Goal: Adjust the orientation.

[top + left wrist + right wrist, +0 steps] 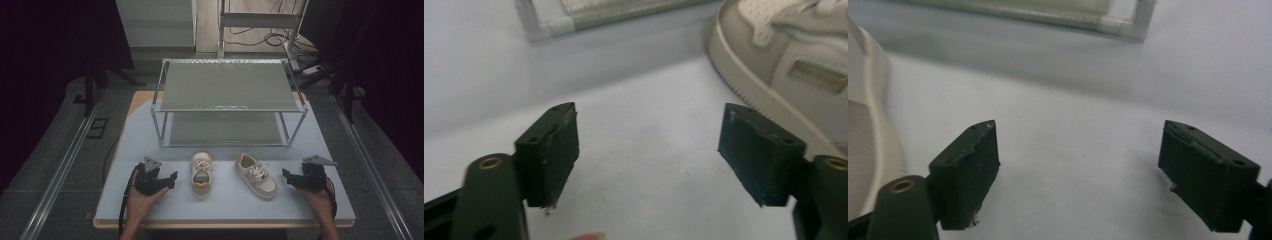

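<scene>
On the pale blue table top [225, 200], seen from the high view, two small cream-and-grey lace-up shoes lie side by side in front of a two-tier metal-framed rack with grey mesh shelves [227, 87]. Left shoe [202, 174] points toward the rack; right shoe [256, 175] is angled, toe toward the near right. Left gripper [171, 179] rests on the table just left of the left shoe, held in the person's left hand [142, 200]. Right gripper [286, 176] sits just right of the right shoe, in the right hand [320, 202]. Neither touches a shoe.

Left gripper view: both black jaws stand wide apart, bare table between them. Left shoe's ribbed rubber sole and side [784, 60] fill the upper right, near the right-hand jaw. Rack's foot [574, 17] at top.

Right gripper view: jaws spread wide, nothing between. Right shoe's sole edge [870, 115] at far left; rack's corner post [1140, 22] at top.
</scene>
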Tool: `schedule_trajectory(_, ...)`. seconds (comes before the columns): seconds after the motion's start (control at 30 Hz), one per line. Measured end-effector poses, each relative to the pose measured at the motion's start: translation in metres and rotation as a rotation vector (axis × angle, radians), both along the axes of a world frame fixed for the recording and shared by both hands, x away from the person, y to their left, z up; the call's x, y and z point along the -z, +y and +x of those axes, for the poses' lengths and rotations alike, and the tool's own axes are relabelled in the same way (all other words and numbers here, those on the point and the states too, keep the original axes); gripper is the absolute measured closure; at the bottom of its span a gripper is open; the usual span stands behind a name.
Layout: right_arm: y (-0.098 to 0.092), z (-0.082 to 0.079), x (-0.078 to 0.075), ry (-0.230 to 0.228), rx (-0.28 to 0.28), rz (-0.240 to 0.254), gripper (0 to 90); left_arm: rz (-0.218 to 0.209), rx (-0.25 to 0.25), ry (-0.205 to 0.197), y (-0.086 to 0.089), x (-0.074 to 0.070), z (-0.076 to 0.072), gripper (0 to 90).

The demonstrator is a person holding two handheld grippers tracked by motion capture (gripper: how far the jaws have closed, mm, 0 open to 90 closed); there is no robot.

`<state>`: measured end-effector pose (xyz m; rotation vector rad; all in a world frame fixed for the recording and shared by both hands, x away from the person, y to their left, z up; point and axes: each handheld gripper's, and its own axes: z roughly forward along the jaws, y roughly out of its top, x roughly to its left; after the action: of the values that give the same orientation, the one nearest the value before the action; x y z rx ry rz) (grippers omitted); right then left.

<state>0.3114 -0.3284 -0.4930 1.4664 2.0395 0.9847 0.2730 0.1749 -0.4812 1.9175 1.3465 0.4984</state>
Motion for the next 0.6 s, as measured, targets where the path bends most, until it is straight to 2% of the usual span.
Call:
schedule_trajectory(0.07,-0.002,-0.003,-0.001,-0.008,-0.004,0.03,18.5,-0.024,0.014,-0.005,0.002,-0.004,-0.003,25.9)
schedule_trajectory(0.17,-0.002,-0.008,-0.003,-0.029,-0.004,0.033,20.8,-0.038,0.023,-0.011,0.002,-0.008,-0.005,26.7)
schedule_trajectory(0.27,-0.002,-0.02,-0.014,-0.068,-0.018,0.055,23.1,-0.059,0.036,-0.025,0.003,-0.012,-0.009,26.8)
schedule_trajectory(0.3,-0.002,-0.02,-0.014,-0.068,-0.018,0.055,23.1,-0.059,0.036,-0.025,0.003,-0.012,-0.009,26.8)
schedule_trajectory(0.37,-0.001,-0.03,-0.027,-0.091,-0.063,0.092,26.7,-0.076,0.048,-0.032,0.003,-0.015,-0.013,27.1)
schedule_trajectory(0.53,0.008,-0.046,-0.047,-0.133,-0.144,0.141,36.9,-0.092,0.047,-0.037,0.003,-0.018,-0.018,28.5)
schedule_trajectory(0.57,0.008,-0.046,-0.047,-0.133,-0.144,0.141,36.9,-0.097,0.05,-0.038,0.003,-0.019,-0.019,28.5)
schedule_trajectory(0.6,0.012,-0.05,-0.053,-0.153,-0.176,0.154,41.9,-0.103,0.049,-0.033,0.004,-0.02,-0.02,28.8)
